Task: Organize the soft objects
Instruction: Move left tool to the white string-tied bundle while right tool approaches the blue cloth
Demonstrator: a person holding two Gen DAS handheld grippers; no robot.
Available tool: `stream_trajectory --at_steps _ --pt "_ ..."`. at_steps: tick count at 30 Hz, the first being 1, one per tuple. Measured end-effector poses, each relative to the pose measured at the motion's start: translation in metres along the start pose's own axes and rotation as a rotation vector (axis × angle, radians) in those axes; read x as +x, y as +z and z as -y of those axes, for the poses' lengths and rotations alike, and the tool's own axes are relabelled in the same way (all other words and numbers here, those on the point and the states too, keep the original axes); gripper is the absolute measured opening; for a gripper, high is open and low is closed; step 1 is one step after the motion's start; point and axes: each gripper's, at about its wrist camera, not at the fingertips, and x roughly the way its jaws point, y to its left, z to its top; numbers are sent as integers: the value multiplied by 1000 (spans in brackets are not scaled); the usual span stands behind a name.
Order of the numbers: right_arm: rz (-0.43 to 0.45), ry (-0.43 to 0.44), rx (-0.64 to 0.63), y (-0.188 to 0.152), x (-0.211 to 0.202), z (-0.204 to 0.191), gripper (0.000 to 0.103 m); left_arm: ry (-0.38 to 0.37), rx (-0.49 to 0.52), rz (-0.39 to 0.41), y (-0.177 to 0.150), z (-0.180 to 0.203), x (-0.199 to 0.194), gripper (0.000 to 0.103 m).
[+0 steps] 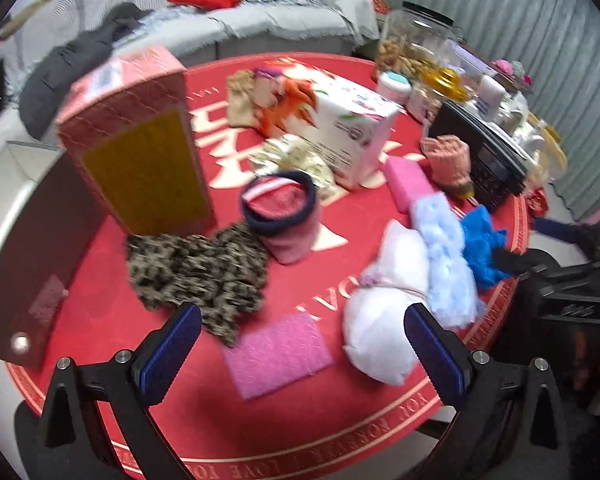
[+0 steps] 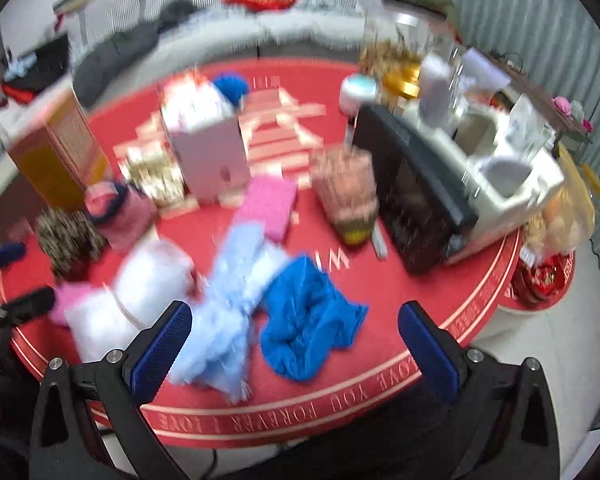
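Both tongs hang released: left tongs (image 1: 302, 338) above a pink sponge (image 1: 277, 354) and white pouch (image 1: 386, 308), right tongs (image 2: 294, 334) over the blue cloth (image 2: 308, 320) and pale-blue fluff (image 2: 224, 320) on the red tabletop (image 2: 400, 304).

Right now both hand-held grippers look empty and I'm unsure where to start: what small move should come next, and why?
Probably ease the left hand-held gripper down onto the flat pink pad. Its jaws stand open, holding nothing, and the pad lies between them, nearest on the red tablecloth. The right hand-held gripper is open too.
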Motion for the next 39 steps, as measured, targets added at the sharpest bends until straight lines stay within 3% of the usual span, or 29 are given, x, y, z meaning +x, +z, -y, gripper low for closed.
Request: stream_trajectory --at_steps 3,8,13,23,39 --pt "-32 4 7 -6 8 2 103 -59 7 -39 1 16 4 102" --pt "-27 32 51 -5 7 13 103 -43 130 -23 8 64 0 102" --pt "-27 25 48 -7 6 10 103 -35 213 -46 17 85 18 102" --pt "-46 2 36 -7 9 8 102 -17 111 -134 16 73 45 102" --pt "-72 5 90 -6 15 17 102 -57 153 -188 20 88 62 102"
